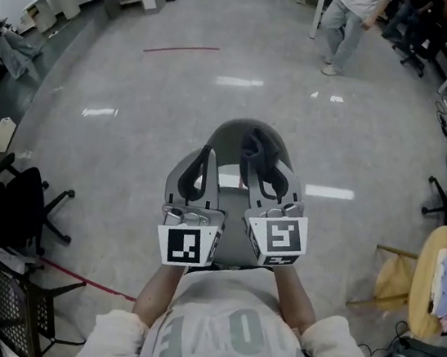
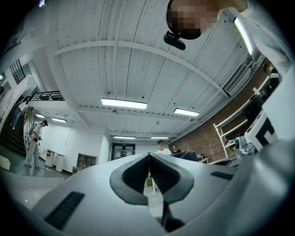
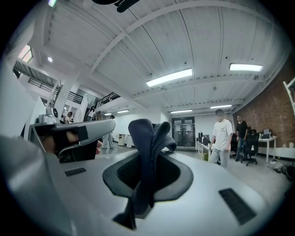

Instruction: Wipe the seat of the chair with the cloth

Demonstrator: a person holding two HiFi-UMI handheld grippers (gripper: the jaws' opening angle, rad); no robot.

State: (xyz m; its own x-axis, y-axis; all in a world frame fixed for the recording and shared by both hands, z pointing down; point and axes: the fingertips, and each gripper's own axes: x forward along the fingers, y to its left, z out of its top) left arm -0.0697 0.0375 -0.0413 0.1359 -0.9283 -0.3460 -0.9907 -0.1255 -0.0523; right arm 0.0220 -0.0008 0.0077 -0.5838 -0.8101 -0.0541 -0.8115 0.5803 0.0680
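In the head view a grey chair seat (image 1: 238,131) lies on the floor straight below my two grippers, which hide much of it. My right gripper (image 1: 254,151) is shut on a dark blue cloth (image 1: 252,143). In the right gripper view the cloth (image 3: 144,138) stands up folded between the jaws of that gripper (image 3: 148,161). My left gripper (image 1: 207,156) sits beside it on the left. In the left gripper view its jaws (image 2: 149,161) meet with nothing between them. Both gripper views look out level across the room, not at the chair.
A black office chair (image 1: 26,199) stands at the left, with a mesh-backed one (image 1: 8,300) below it. At the right is a yellow wooden stool (image 1: 428,281) with cloth on it. A person (image 1: 348,22) walks at the far end. A red line (image 1: 180,48) marks the floor.
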